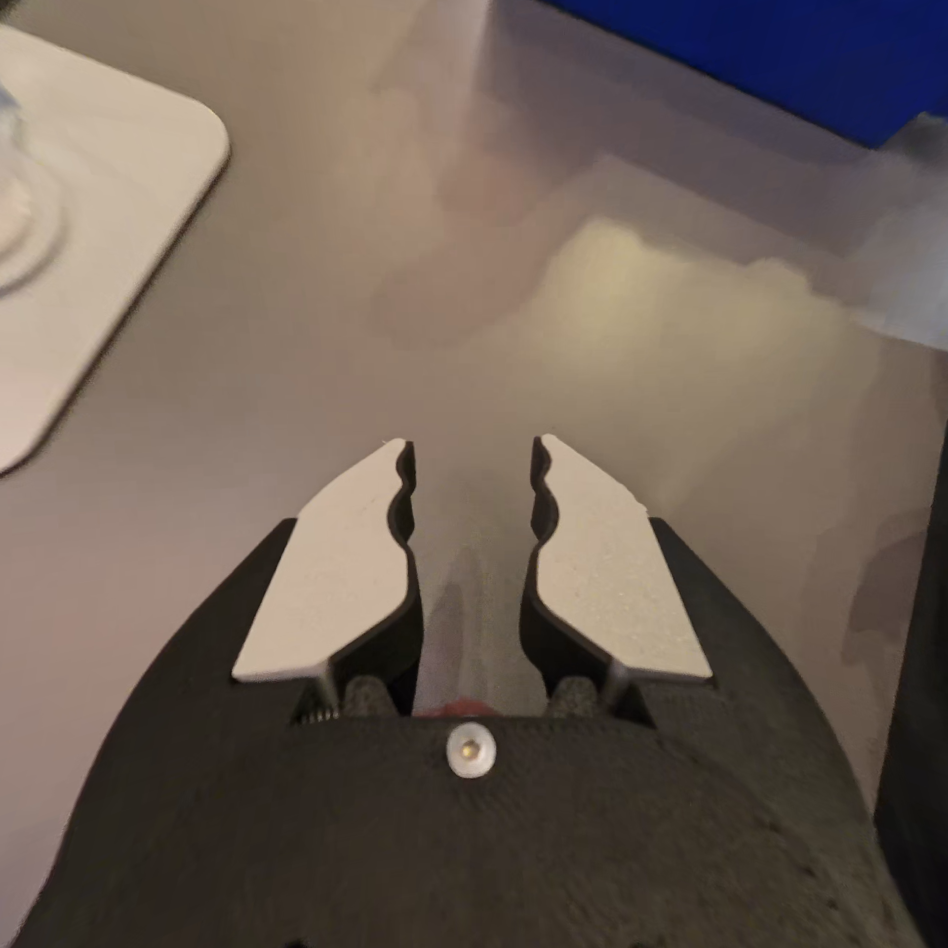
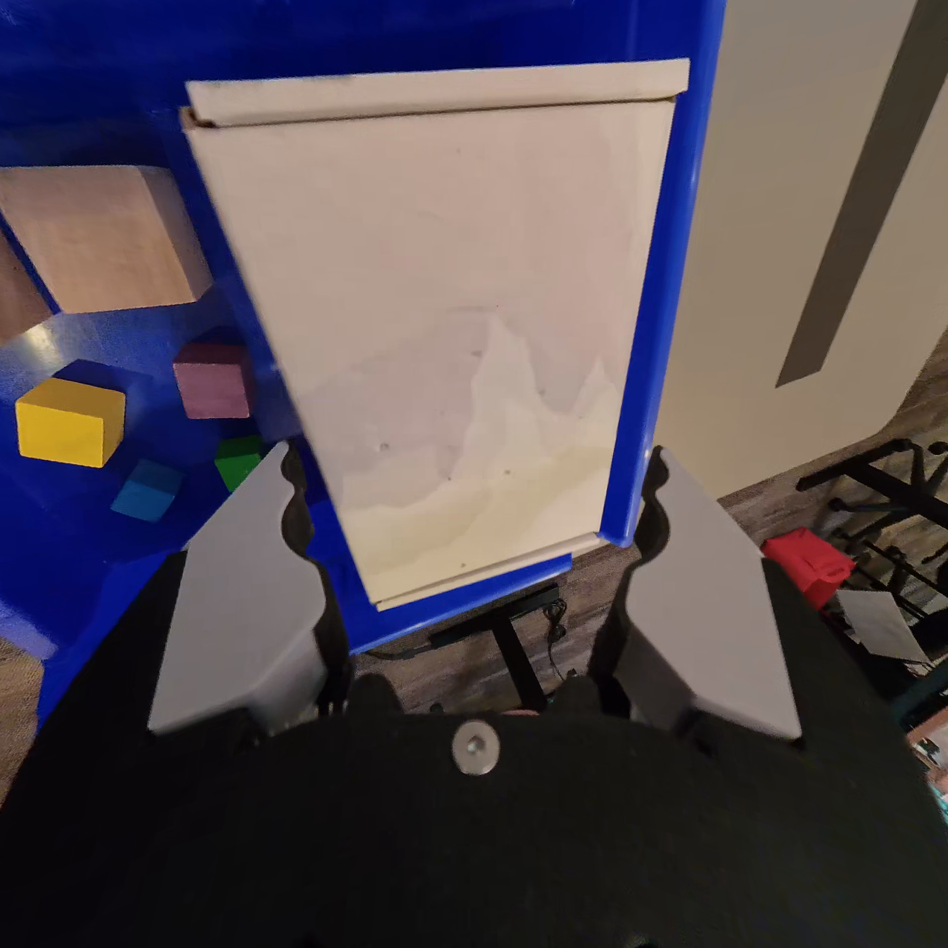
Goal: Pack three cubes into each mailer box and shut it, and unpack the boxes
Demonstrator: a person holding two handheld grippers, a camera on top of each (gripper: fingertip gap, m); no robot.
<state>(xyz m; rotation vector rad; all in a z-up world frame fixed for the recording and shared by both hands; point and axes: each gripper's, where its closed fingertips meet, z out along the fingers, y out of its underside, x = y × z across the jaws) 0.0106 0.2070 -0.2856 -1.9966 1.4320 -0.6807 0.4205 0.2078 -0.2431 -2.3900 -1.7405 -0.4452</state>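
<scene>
Left gripper (image 1: 473,446) fingers: narrowly parted, empty, over bare table (image 1: 308,308); blue bin (image 1: 769,61) beyond.
Right gripper (image 2: 472,456) fingers: wide, empty, flanking closed white mailer box (image 2: 436,308) inside bin (image 2: 667,308); yellow cube (image 2: 69,420), purple cube (image 2: 213,379) left of box.

Both my wrist views are dim and warm-toned. In the left one, the glossy grey tabletop (image 1: 359,308) carries soft, smeared reflections and a pale yellowish glare patch; its far edges blur. In the right one, the white cardboard mailer box (image 2: 436,282) shows faint shadows, and wide-angle distortion bends the blue plastic bin (image 2: 662,359).
</scene>
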